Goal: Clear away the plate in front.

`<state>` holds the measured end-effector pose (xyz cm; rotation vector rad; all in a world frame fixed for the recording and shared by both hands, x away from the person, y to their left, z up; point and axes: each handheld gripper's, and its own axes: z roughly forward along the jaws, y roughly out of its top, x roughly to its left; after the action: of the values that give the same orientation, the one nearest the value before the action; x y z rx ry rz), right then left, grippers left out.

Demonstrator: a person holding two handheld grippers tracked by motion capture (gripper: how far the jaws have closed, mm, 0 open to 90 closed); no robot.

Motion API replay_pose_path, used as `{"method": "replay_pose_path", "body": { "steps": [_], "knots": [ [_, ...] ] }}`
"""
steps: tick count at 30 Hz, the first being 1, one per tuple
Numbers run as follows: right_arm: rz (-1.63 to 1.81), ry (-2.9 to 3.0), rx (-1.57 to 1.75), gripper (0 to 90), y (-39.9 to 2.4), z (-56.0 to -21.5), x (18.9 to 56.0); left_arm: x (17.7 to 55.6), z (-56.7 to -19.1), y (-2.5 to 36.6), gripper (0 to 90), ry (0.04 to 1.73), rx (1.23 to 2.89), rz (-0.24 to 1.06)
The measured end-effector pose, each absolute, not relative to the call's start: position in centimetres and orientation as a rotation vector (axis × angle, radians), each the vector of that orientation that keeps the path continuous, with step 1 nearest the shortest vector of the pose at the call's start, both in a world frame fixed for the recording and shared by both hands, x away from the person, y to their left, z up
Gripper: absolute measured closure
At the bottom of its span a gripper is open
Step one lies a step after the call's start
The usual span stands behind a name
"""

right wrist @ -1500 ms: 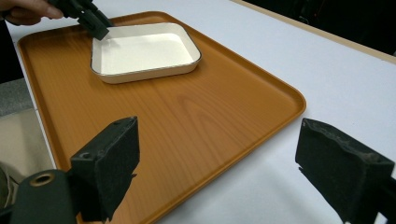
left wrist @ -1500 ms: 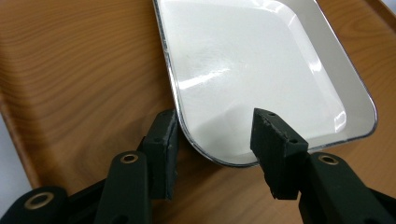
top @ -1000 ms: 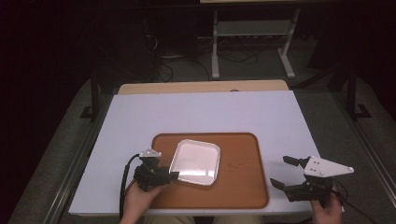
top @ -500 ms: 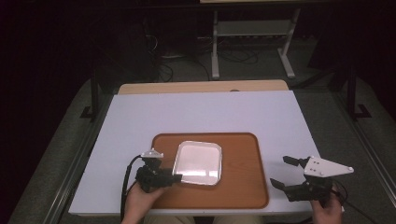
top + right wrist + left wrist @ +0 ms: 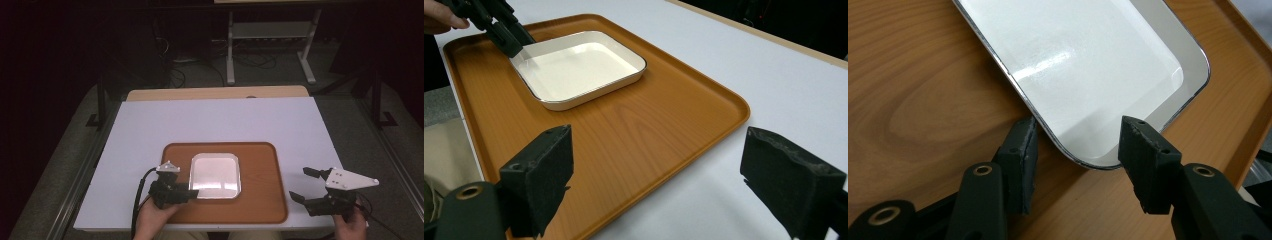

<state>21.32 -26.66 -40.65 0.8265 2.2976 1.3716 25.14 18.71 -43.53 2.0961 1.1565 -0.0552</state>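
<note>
Dish (image 5: 215,175) sits lower centre of the high view, on the brown tray (image 5: 260,165), which lies on the white tabletop (image 5: 220,122). We judge the step in hand to be the grasp: our left gripper (image 5: 186,194) stands at the dish's lower left corner. In the left gripper view its fingers (image 5: 1020,160) are spread on either side of that corner's rim (image 5: 1048,132), one on the tray wood outside, the other over the white inside, with no pinch yet. The next move, as we judge it, calls for closing squarely on the thin rim so it does not slip out. Our right gripper (image 5: 304,184) waits at the lower right, just off the tray's edge, fingers wide apart and holding nothing. We count one dish, one tray, two grippers.
</note>
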Motion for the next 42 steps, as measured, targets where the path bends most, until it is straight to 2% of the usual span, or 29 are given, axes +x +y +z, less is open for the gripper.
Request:
{"method": "replay_pose_path", "body": {
  "steps": [14, 29, 42],
  "knots": [
    [1.372, 2.3, 0.824, 12.8, -26.63, -40.65, 21.32, 25.0, -43.52, 18.38, 51.7, 1.143, 2.12, -0.015],
    [1.372, 2.3, 0.824, 12.8, -26.61, -40.64, 21.31, 25.16, -43.76, 18.56, 60.4, 1.15, 2.137, 0.029],
    [1.371, 2.302, 0.823, 12.7, -26.61, -40.65, 21.33, 25.33, -43.26, 19.37, 52.9, 1.141, 2.099, 0.063]
  ]
}}
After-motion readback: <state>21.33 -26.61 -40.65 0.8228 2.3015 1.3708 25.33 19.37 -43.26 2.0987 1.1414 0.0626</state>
